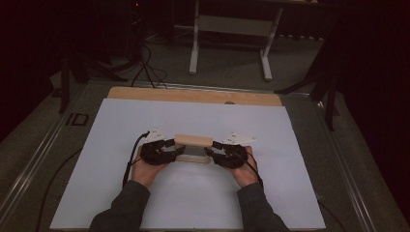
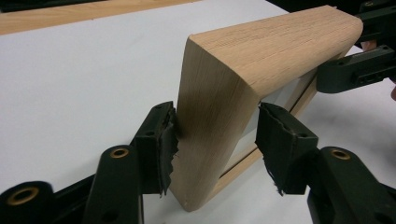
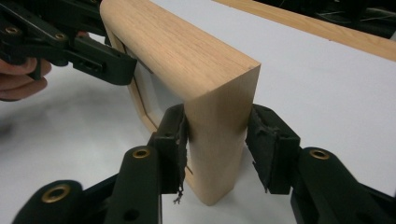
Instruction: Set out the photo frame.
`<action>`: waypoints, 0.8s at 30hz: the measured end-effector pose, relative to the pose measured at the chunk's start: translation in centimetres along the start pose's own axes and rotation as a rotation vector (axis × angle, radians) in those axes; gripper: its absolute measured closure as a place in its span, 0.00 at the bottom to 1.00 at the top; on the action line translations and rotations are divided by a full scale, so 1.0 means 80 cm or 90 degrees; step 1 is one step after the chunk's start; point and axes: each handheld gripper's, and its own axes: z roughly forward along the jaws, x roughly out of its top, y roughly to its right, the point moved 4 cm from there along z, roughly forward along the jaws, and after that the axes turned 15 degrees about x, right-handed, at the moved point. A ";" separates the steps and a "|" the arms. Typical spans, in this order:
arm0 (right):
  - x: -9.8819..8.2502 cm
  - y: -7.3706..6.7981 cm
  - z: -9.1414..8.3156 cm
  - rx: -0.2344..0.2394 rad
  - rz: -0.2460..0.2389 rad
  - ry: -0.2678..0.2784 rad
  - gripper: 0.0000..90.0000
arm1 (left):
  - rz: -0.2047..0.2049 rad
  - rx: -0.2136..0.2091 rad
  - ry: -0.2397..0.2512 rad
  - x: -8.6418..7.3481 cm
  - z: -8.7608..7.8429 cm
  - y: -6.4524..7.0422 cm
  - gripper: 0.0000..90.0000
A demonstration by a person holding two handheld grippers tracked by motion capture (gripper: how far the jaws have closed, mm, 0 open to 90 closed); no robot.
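Steadying a wooden frame (image 1: 193, 145) upright on its long edge, directly ahead of both sets of jaws and pinned end to end between them. Straddling one short end with the left gripper (image 2: 219, 137), jaws apart: touching the wood with one pad (image 2: 164, 140), leaving a thin sliver of gap at the other pad (image 2: 276, 140). Clamping the opposite short end with the right gripper (image 3: 217, 140), both pads appearing to be pressing on the two faces of the upright, low down near the sheet. Seeing the far gripper just beyond the frame's other end from each gripper view, level with the top rail. Resting the frame's lower edge on the white sheet (image 1: 193, 203) right beneath the jaws; lying well beyond the fingertips, the bare wooden table edge (image 1: 193, 95). Gripping each tool from behind with a hand (image 1: 145, 166), sleeves trailing back toward the near side.

Judging the step as a two-ended grasp of the frame ahead of lifting or turning it. Doing it well probably calling for: closing the left jaws until both pads are bearing evenly on the wood, not on the pale inner panel; keeping the two grips at matching height so the frame is not twisting; squeezing gently, since smooth rounded oak could be slipping out of a one-sided pinch; raising both hands together and level, avoiding any pull apart along the frame's length.
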 end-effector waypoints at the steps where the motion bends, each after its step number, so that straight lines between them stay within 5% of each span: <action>1: 0.000 0.001 0.000 0.001 -0.001 -0.001 0.65 | -0.001 0.002 0.001 0.000 0.000 0.000 0.54; 13: 0.013 0.012 0.008 -0.008 -0.013 -0.025 0.64 | -0.018 0.019 -0.001 0.003 0.000 -0.006 0.61; 24: 0.018 0.023 0.015 -0.014 0.014 -0.027 0.63 | -0.032 0.029 -0.003 0.007 0.008 -0.010 0.62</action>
